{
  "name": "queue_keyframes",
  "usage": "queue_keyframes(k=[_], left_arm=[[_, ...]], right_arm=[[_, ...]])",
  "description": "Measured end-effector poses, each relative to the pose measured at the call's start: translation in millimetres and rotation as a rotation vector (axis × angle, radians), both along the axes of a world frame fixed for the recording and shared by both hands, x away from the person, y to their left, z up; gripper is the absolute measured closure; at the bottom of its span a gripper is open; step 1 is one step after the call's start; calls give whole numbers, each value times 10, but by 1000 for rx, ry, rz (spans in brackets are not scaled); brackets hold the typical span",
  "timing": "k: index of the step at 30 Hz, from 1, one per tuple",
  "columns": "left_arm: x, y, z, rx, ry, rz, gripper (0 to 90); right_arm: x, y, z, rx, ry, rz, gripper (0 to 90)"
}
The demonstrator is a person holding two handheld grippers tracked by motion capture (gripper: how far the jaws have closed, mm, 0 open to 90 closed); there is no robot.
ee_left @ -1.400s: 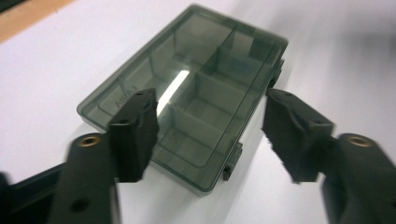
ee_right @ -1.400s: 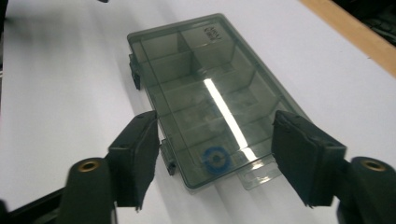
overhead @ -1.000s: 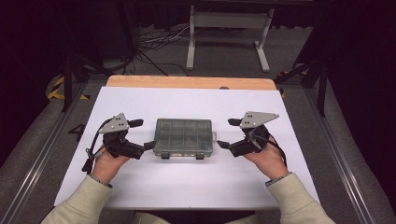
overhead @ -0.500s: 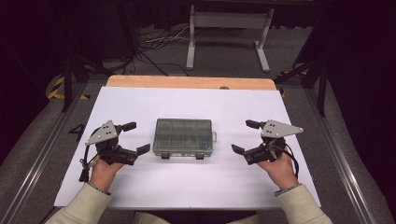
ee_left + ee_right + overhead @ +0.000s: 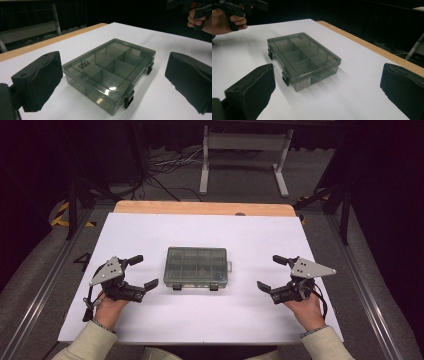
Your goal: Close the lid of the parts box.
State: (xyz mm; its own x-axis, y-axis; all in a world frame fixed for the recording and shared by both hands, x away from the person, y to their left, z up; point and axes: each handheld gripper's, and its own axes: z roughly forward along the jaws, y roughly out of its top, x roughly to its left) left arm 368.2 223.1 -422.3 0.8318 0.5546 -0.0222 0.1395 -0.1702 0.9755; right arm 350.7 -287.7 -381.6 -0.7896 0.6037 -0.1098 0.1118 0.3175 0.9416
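Observation:
A smoky transparent compartment box [image 5: 196, 267] lies shut in the middle of the white table [image 5: 150, 230], its two black latches facing the person. Its compartments look empty [image 5: 110, 71] [image 5: 303, 58]. My left gripper [image 5: 143, 271] rests left of the box, apart from it, jaws wide open and nothing between them [image 5: 112, 65]. My right gripper [image 5: 271, 273] sits right of the box with a clear gap to it. Its jaws have just been opening and stand open, holding nothing [image 5: 328, 85]. Both grippers point toward the box.
A wooden strip [image 5: 205, 208] runs along the table's far edge. Beyond it are a metal stand [image 5: 245, 150] and cables on the floor. Metal rails flank the table. Bare table surface lies all around the box.
Both hands have drawn outward from the box's sides and slightly toward the near edge. The right gripper's jaws stand a little wider. The box has not moved.

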Motion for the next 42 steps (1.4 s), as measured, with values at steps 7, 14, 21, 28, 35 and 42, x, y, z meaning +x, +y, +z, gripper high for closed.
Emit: queue_keyframes(k=[7,14,21,28,35,42], left_arm=[[-19,70,-106,-34,13,-7,17],[-29,104,-191,-12,23,17,15],[-35,144,-256,0,39,34,17],[-50,119,-303,-2,54,24,19],[-37,133,-330,-20,77,6,22],[-11,147,-354,-37,97,0,24]], right_arm=[[-38,-85,-137,27,15,-32,4],[-73,-155,-292,35,23,-45,2],[-100,-235,-457,43,32,-64,2],[-115,-279,-579,90,40,-87,2],[-100,-281,-675,87,59,-110,2],[-99,-258,-676,67,53,-114,2]])
